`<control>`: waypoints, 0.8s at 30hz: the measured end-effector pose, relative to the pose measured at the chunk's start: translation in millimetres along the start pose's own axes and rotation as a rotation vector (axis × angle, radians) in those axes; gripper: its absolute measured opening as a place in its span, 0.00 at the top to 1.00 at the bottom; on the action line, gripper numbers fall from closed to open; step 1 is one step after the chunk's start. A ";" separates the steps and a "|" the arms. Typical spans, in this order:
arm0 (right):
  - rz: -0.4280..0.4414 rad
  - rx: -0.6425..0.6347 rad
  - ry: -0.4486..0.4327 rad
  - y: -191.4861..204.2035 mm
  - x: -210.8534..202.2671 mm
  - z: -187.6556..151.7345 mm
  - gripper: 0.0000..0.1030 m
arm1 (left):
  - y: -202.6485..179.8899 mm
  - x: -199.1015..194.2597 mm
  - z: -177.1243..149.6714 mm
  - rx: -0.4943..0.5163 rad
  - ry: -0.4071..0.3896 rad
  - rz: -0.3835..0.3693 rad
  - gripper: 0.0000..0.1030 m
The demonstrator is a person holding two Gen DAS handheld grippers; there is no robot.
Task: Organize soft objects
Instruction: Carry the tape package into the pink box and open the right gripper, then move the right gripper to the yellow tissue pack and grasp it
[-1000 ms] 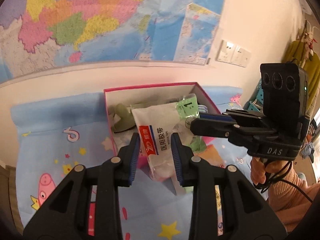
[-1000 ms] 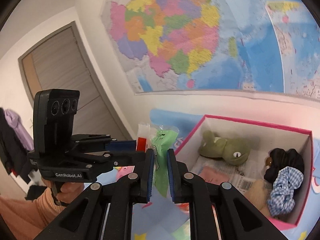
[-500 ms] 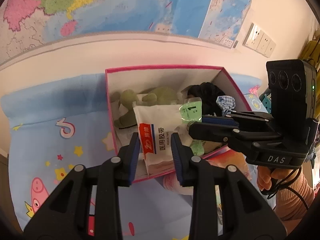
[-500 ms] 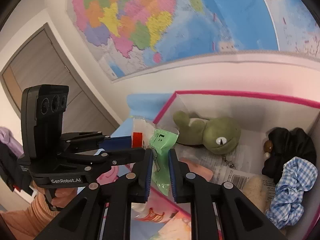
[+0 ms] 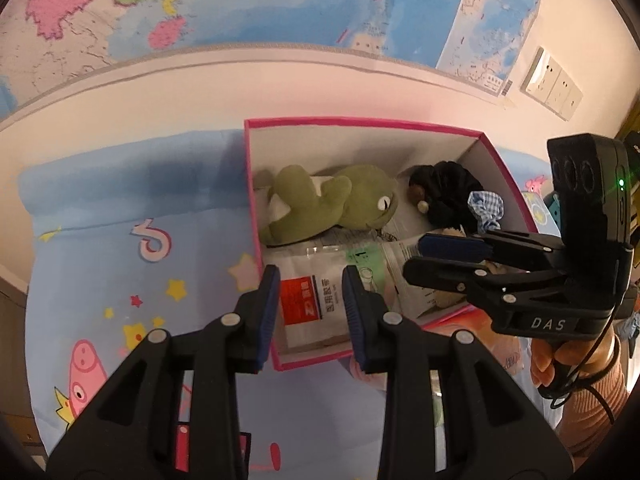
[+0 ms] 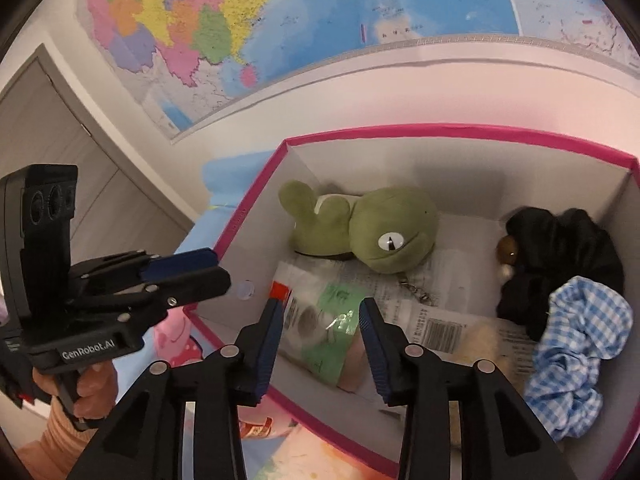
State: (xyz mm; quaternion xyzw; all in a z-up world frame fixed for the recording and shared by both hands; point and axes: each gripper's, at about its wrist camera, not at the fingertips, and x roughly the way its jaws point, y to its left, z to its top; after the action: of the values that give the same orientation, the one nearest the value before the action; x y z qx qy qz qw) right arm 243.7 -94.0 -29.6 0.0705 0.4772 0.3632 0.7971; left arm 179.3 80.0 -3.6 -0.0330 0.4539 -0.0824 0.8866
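A pink-rimmed box (image 5: 360,121) (image 6: 440,130) stands on a blue cartoon mat. Inside lie a green frog plush (image 5: 332,200) (image 6: 384,232), a black scrunchie (image 5: 448,192) (image 6: 560,248) and a blue checked scrunchie (image 5: 486,208) (image 6: 576,356). A white packet with a red label (image 5: 308,300) and a green packet (image 6: 332,332) lie at the box's near left end. My left gripper (image 5: 310,314) is open above the white packet. My right gripper (image 6: 320,340) is open above the green packet and also shows in the left wrist view (image 5: 428,260).
The blue mat (image 5: 120,240) with cartoon pigs and stars spreads left of the box. A map (image 5: 280,0) hangs on the wall behind. Wall sockets (image 5: 552,84) are at the right. A grey door (image 6: 60,128) is at the left. More packets (image 6: 256,428) lie in front of the box.
Both grippers carried the packets over the box, lowered them and opened. The white and green packets now lie loose in the box's near left end.
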 end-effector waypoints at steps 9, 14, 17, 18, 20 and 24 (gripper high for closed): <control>0.019 -0.066 -0.120 13.7 -64.3 -25.7 0.58 | -16.1 -48.6 -32.3 0.028 -0.151 0.019 0.51; 0.063 -0.110 -0.149 22.9 -100.8 -57.7 0.54 | -34.4 -68.4 -65.0 0.075 -0.184 -0.050 0.51; 0.089 -0.123 -0.141 27.3 -115.2 -84.3 0.53 | -46.0 -72.9 -85.5 0.100 -0.177 -0.103 0.51; 0.092 -0.123 -0.135 28.0 -116.7 -90.5 0.53 | -49.1 -72.9 -91.8 0.106 -0.172 -0.121 0.51; 0.096 -0.117 -0.112 26.8 -119.8 -108.5 0.53 | -56.3 -69.6 -104.7 0.117 -0.142 -0.150 0.51; 0.067 -0.086 -0.052 18.7 -116.8 -140.4 0.53 | -66.5 -53.8 -126.2 0.109 -0.080 -0.166 0.51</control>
State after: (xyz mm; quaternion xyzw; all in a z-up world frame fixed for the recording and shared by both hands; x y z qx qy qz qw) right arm 87.4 -188.8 -13.3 0.0618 0.4376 0.4079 0.7989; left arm 38.4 26.2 -25.6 -0.0256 0.4087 -0.1787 0.8947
